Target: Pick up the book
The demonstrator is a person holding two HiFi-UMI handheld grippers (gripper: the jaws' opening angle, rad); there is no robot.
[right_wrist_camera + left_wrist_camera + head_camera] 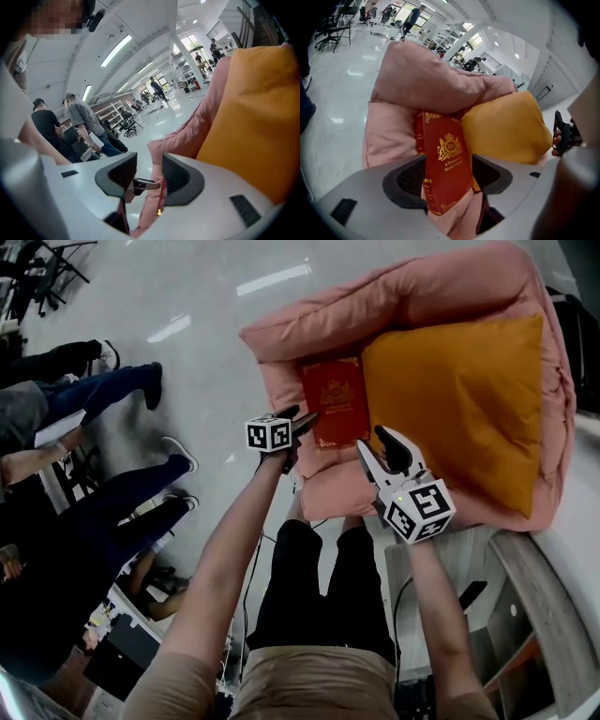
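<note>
A red book [335,399] with a gold crest lies flat on the seat of a pink padded armchair [422,287], just left of an orange pillow [459,399]. My left gripper [302,418] is at the book's near left edge, open. In the left gripper view the book [447,154] shows between the spread jaws of that gripper [447,176], with a gap on the pillow [501,129] side. My right gripper [371,439] hovers open over the chair's front edge, near the book's right corner. The right gripper view has nothing held between the jaws of the right gripper [150,176].
Several people stand on the shiny floor at the left [84,399]. A light wooden table [534,615] is at the lower right, close to the chair. A dark bag [581,343] sits at the right edge. The pink chair wall [187,136] and pillow [262,117] fill the right gripper view.
</note>
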